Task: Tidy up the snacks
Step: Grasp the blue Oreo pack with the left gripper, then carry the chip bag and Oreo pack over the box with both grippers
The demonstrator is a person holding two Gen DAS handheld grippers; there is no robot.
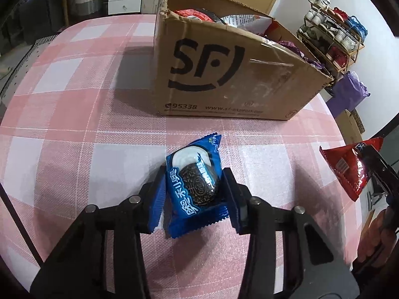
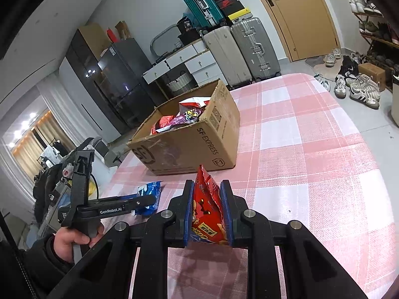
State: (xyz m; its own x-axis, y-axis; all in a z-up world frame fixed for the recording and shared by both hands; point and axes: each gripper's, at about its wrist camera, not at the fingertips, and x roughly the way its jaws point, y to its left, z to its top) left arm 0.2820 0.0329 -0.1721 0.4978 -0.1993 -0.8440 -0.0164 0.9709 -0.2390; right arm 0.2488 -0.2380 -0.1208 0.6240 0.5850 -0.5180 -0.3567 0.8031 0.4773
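Gripping a blue Oreo packet, the left tool faces the box; the right tool clamps a red packet.
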